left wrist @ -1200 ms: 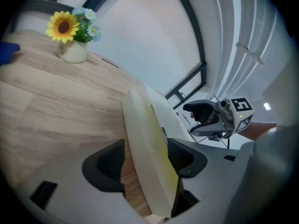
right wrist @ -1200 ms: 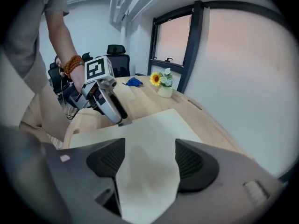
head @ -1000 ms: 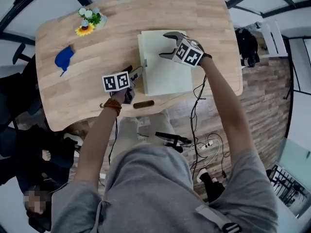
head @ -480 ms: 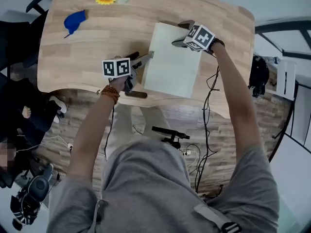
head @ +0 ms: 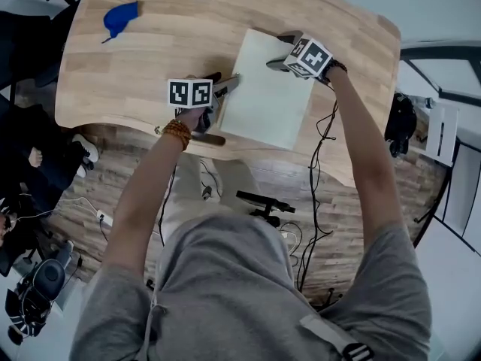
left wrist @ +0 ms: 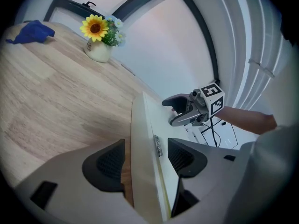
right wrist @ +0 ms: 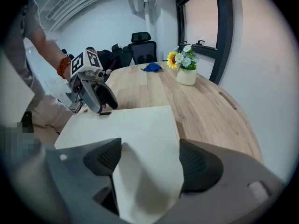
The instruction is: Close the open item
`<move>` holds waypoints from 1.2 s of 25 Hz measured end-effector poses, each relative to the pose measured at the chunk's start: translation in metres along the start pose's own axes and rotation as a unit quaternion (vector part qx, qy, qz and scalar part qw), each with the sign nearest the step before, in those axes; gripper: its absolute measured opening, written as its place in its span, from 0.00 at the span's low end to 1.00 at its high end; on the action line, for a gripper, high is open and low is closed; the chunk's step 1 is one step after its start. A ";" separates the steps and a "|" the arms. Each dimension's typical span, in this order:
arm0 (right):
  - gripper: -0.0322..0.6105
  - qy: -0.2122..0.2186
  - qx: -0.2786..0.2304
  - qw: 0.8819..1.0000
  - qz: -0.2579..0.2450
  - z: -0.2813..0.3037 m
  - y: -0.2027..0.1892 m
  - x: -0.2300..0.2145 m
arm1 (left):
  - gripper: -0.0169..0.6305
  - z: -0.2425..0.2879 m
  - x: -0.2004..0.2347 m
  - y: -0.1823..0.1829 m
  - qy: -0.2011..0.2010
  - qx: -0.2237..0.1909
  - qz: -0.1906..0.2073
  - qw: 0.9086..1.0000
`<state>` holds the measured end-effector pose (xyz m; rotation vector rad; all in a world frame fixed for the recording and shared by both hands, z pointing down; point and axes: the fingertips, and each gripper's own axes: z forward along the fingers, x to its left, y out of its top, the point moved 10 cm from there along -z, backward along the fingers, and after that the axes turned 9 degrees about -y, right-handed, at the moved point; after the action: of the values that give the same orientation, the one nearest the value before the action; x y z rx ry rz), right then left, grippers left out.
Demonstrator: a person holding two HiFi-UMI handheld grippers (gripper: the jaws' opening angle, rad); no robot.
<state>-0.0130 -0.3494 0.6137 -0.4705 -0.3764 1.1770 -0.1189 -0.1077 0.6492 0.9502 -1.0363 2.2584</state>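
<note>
risk | left gripper (left wrist: 145, 158) unclenched astride cream flat rectangular case (head: 267, 89) edge, right gripper (right wrist: 147, 160) spread wide over its corner, grasping nothing | I expect case sliding, lid misaligning

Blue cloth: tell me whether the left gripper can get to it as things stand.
Probably yes. Bare table lies between the left gripper and the blue cloth; its open fingers only straddle the white box.
</note>
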 end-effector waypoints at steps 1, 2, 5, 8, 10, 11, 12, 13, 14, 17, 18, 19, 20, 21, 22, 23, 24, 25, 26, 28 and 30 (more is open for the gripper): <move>0.67 -0.001 0.001 1.000 0.000 0.000 0.000 0.000 | 0.47 0.003 0.000 0.001 0.008 0.005 0.002 1.000; 0.67 -0.002 0.002 1.000 -0.001 0.001 0.001 0.000 | 0.47 0.005 0.000 0.002 0.018 0.012 0.004 1.000; 0.67 -0.009 0.003 1.000 -0.006 0.004 0.000 0.001 | 0.47 0.012 0.002 0.002 0.046 0.033 0.008 0.998; 0.68 -0.029 -0.007 0.999 -0.020 0.001 0.002 0.003 | 0.47 0.014 0.003 0.003 0.058 0.037 0.000 0.998; 0.68 -0.059 -0.042 0.997 -0.030 -0.013 0.014 0.009 | 0.47 0.014 0.002 0.003 0.061 0.043 0.002 0.997; 0.68 -0.071 -0.068 0.995 -0.028 -0.022 0.021 0.015 | 0.47 0.014 0.001 0.004 0.062 0.047 0.001 0.997; 0.68 -0.075 -0.089 0.993 -0.025 -0.028 0.027 0.022 | 0.47 0.014 0.001 0.004 0.061 0.049 -0.001 0.997; 0.68 -0.070 -0.101 0.992 -0.024 -0.031 0.031 0.031 | 0.47 0.014 0.001 0.005 0.059 0.050 -0.004 0.997; 0.68 -0.057 -0.102 0.993 -0.028 -0.030 0.032 0.042 | 0.47 0.014 0.001 0.005 0.057 0.048 -0.009 0.997; 0.68 -0.013 -0.060 0.996 -0.058 -0.009 0.022 0.074 | 0.47 0.010 -0.001 0.004 0.052 0.043 -0.020 0.998; 0.67 -0.006 -0.050 0.997 -0.060 -0.003 0.017 0.081 | 0.47 0.009 -0.002 0.004 0.049 0.044 -0.020 0.998; 0.67 -0.004 -0.047 0.997 -0.054 0.001 0.013 0.084 | 0.47 0.008 -0.004 0.004 0.047 0.045 -0.018 0.998; 0.67 -0.005 -0.050 0.998 -0.045 0.002 0.010 0.084 | 0.47 0.007 -0.005 0.004 0.045 0.045 -0.015 0.998; 0.67 -0.007 -0.055 0.998 -0.039 0.002 0.009 0.083 | 0.47 0.006 -0.005 0.005 0.045 0.042 -0.014 0.998; 0.67 -0.008 -0.060 0.998 -0.036 0.001 0.009 0.082 | 0.47 0.006 -0.005 0.006 0.045 0.038 -0.015 0.998; 0.67 -0.008 -0.063 0.997 -0.037 0.000 0.010 0.081 | 0.47 0.006 -0.005 0.007 0.046 0.035 -0.018 0.998; 0.67 -0.008 -0.064 0.997 -0.037 -0.002 0.012 0.081 | 0.47 0.006 -0.004 0.006 0.046 0.032 -0.020 0.998; 0.67 -0.007 -0.066 0.997 -0.036 -0.004 0.013 0.081 | 0.47 0.006 -0.004 0.006 0.044 0.030 -0.021 0.998; 0.67 -0.007 -0.068 0.997 -0.034 -0.006 0.015 0.082 | 0.47 0.006 -0.005 0.006 0.040 0.028 -0.022 0.999; 0.67 -0.008 -0.080 0.996 -0.027 -0.011 0.018 0.082 | 0.47 0.004 -0.008 0.007 0.031 0.022 -0.020 0.999; 0.67 -0.012 -0.095 0.995 -0.017 -0.017 0.020 0.082 | 0.47 0.000 -0.014 0.011 0.026 0.013 -0.014 0.999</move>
<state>0.0079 -0.2691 0.5919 -0.6136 -0.5186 1.1193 -0.1171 -0.1159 0.6340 0.9068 -0.9679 2.2654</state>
